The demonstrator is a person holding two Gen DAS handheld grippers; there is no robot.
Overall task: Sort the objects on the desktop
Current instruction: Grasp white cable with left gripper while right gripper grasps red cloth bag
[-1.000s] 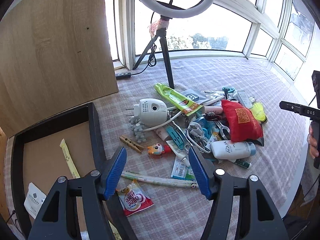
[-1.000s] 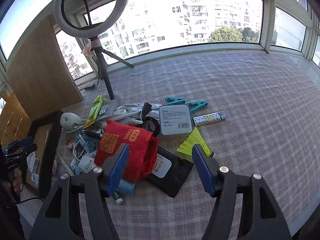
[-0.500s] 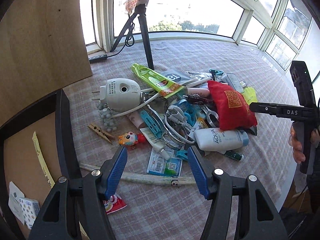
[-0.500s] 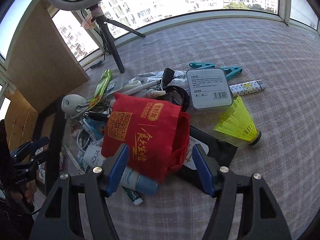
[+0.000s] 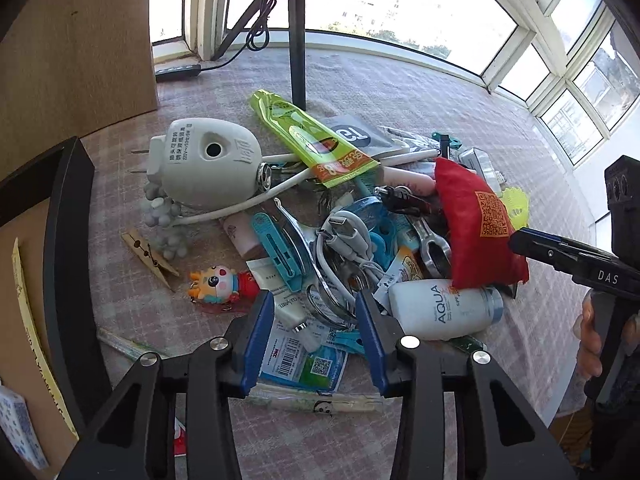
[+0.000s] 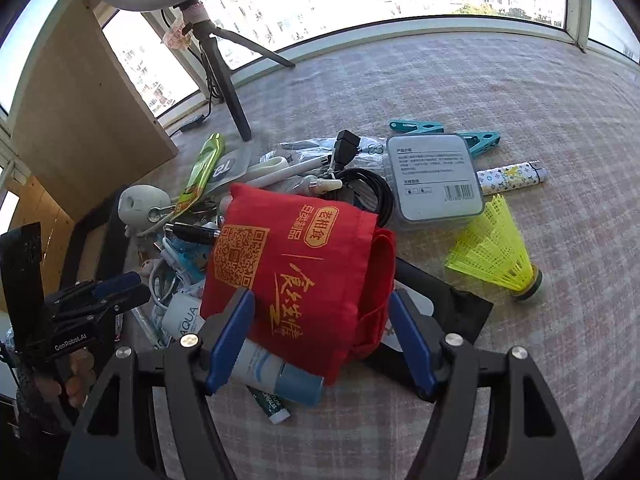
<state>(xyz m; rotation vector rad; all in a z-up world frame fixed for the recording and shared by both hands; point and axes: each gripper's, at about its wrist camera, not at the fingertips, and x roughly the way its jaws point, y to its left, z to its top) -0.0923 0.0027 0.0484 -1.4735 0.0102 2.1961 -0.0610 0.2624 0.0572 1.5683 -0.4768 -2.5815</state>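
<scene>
Partly hidden under the red bag (image 6: 296, 276), white AQUA bottle (image 5: 440, 312); tray (image 5: 60, 264) apparently held yellow strip (image 5: 24, 300). Left gripper (image 5: 316, 336) and right gripper (image 6: 320, 332) gaped, empty.

matt red cloth bag (image 6: 296, 276), glossy green foil sachet (image 5: 316, 142), smooth white plastic bottle (image 5: 440, 310), bare wooden clothespin (image 5: 150, 254), woven checked tablecloth (image 6: 500, 92).
</scene>
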